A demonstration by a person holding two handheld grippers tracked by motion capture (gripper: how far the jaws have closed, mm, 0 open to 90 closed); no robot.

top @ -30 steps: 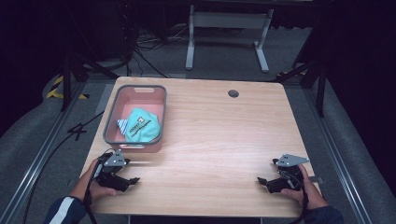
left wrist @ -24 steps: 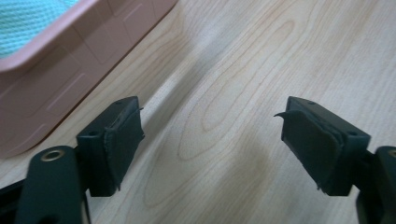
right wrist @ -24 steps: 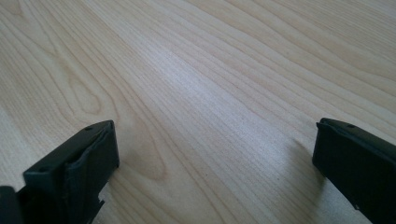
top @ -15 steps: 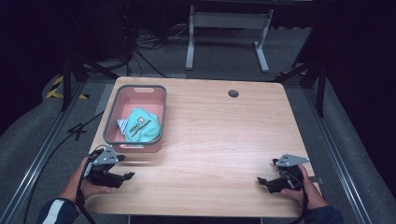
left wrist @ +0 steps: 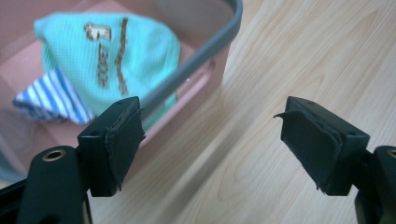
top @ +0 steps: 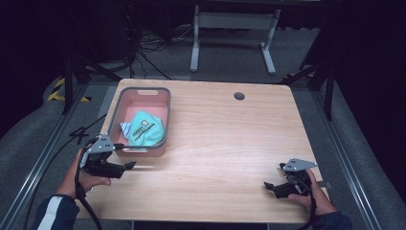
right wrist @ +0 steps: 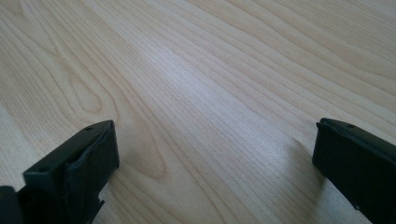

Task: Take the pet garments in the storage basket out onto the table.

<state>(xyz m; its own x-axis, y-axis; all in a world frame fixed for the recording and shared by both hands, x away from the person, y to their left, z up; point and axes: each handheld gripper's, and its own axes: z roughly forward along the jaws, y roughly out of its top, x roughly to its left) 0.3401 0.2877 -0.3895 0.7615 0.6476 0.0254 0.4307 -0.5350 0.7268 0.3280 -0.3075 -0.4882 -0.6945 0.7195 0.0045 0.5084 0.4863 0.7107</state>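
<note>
While both claws gape wide and hold nothing, the left claw (top: 125,166) hangs just beside the pink bin (top: 162,143); a careless reach could knock its wall and skid it across the bench (top: 230,139).

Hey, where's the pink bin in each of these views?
High view: pink bin sits upper left on the table, teal cloth inside.
Left gripper view: its grey-rimmed corner shows upper left, beyond the jaws.
Right gripper view: not in it, just wood.
Shared landmark: the teal cloth.
</note>
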